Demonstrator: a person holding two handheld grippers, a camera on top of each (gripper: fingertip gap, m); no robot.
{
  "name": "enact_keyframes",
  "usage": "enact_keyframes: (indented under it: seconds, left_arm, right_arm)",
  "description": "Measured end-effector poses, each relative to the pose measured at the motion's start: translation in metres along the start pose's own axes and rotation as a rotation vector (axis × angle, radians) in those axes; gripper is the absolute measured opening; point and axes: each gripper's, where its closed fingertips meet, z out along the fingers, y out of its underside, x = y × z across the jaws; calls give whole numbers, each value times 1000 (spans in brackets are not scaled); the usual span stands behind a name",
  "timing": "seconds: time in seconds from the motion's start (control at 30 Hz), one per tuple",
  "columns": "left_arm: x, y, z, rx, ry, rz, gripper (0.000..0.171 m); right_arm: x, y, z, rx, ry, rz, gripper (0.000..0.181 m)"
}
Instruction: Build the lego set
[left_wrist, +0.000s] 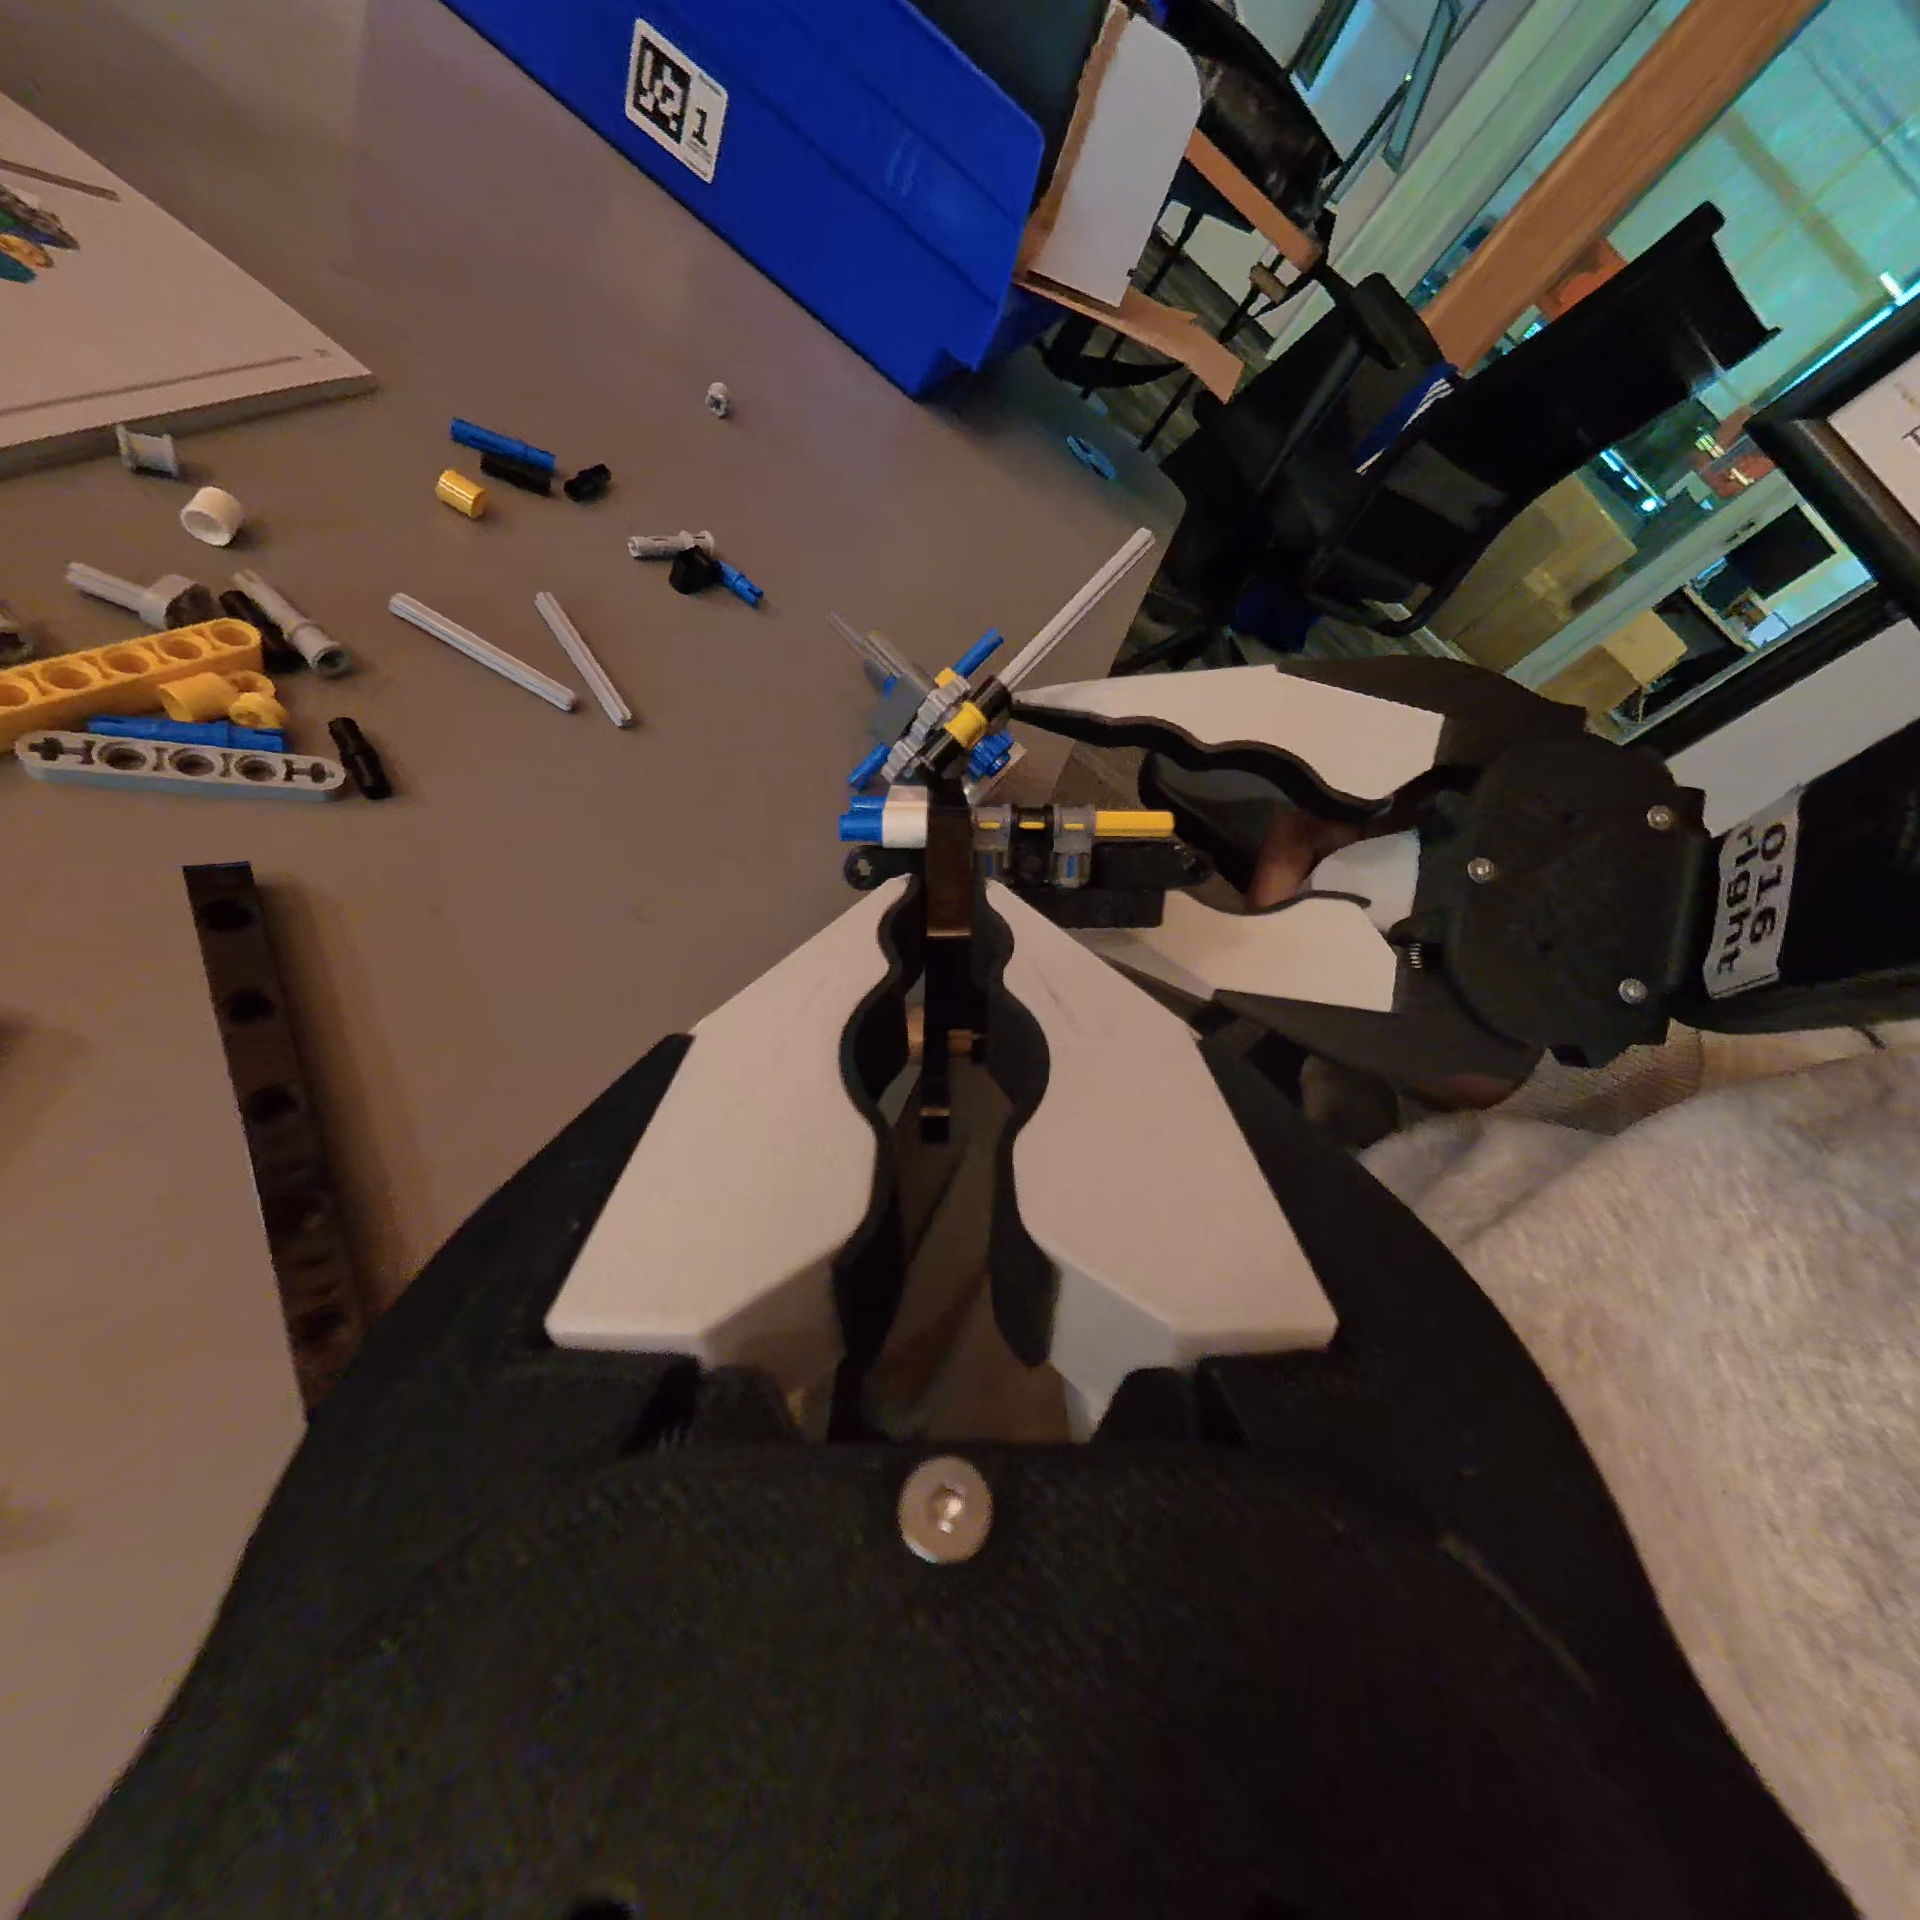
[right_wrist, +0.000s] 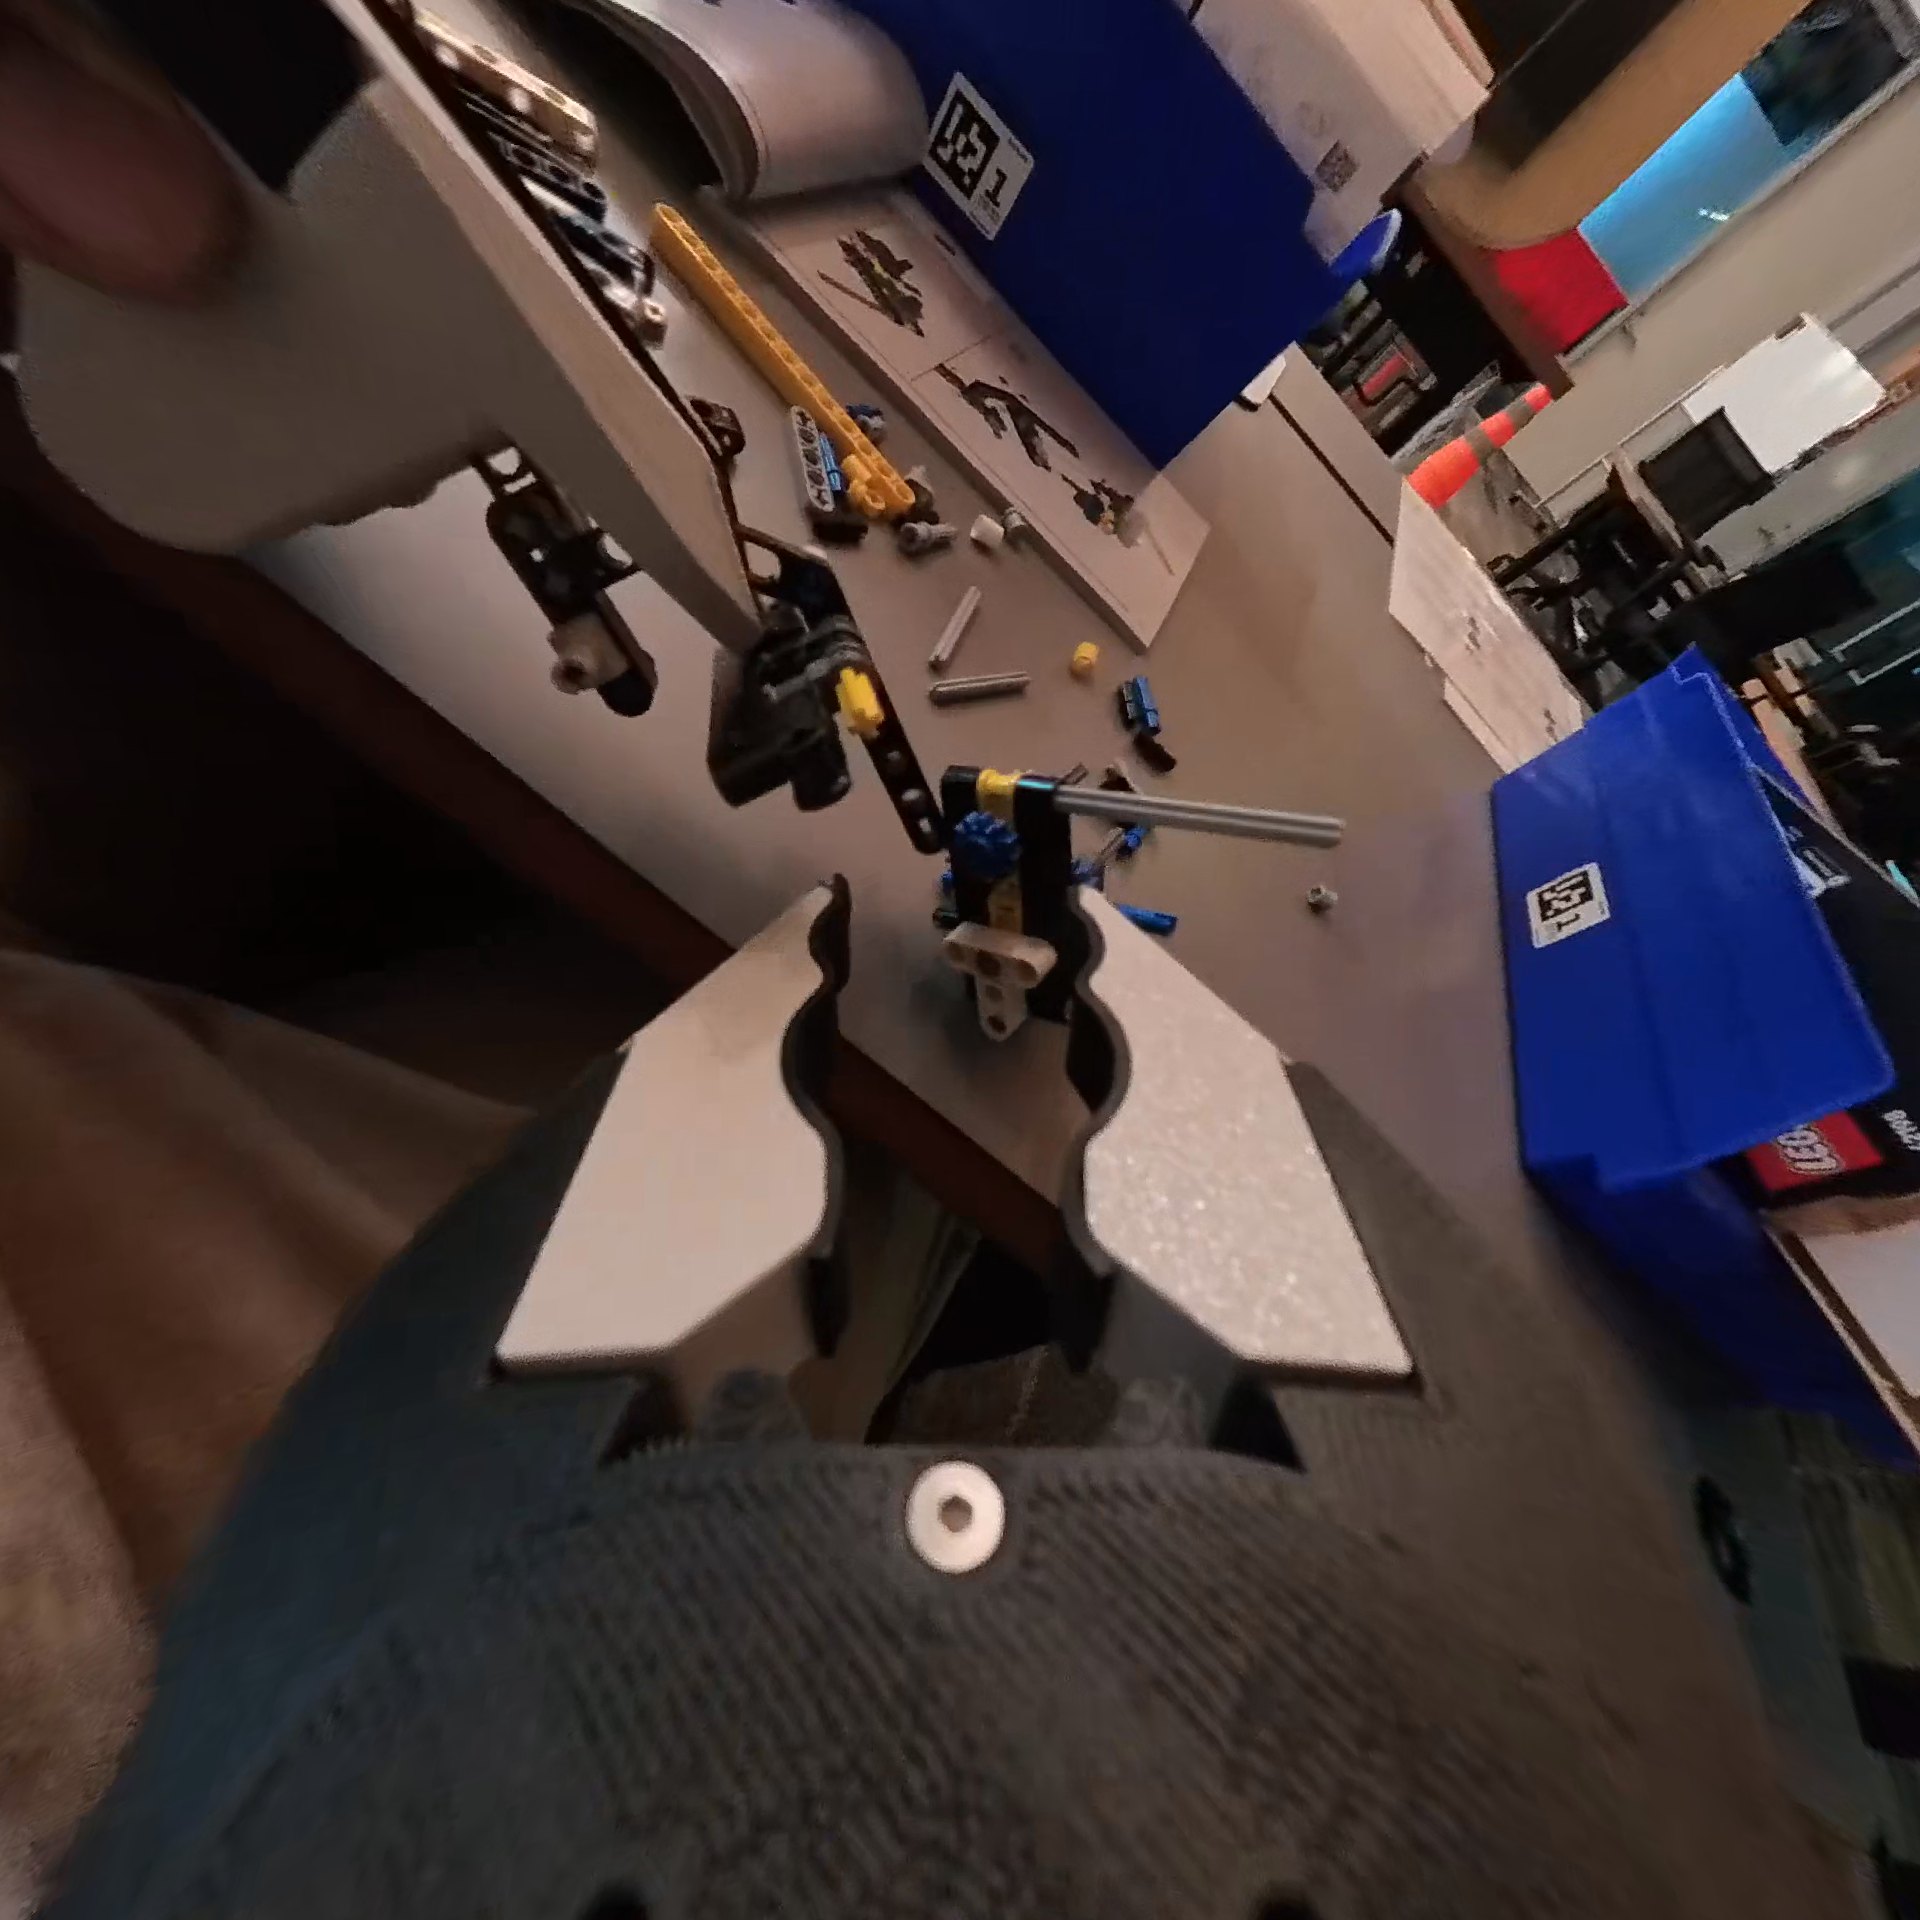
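Note:
My left gripper is shut on a thin black beam that carries the small lego assembly of black, yellow, blue and grey parts. A grey axle sticks out of the assembly. It is held above the table's near edge. My right gripper is open, with one finger on each side of the assembly and the right pad close against it. The axle points right there. In the left wrist view the right gripper's upper fingertip is at the yellow bush.
Loose parts lie on the grey table: a yellow beam, a grey beam, two grey axles, a long black beam. An instruction booklet and a blue bin stand behind. Another blue bin is at the right. Spacing between my two grippers at the tips: around 6 cm.

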Motion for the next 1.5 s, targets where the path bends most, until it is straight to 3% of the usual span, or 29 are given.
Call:
enact_keyframes:
  seconds: [0.6, 0.87, 1.13, 1.3, 1.5]
  left_arm:
    - [-8, -7, -4, 39, -16, -33, 5]
    - [-6, -6, -5, 20, -3, -11, 5]
    - [-7, -14, -11, 62, 10, -10, 5]
    - [-3, -28, -19, 144, 26, 17, 4]
    - [0, -40, -27, 222, 37, 38, 4]
  right_arm:
    - [10, -1, 14, 23, 65, -38, 37]
    - [18, -4, 23, 36, 119, -78, 25]
    - [26, -13, 15, 96, 103, -38, 23]
    - [43, -27, 5, 230, -39, 190, 22]
    - [41, -33, 8, 333, -384, 533, 22]
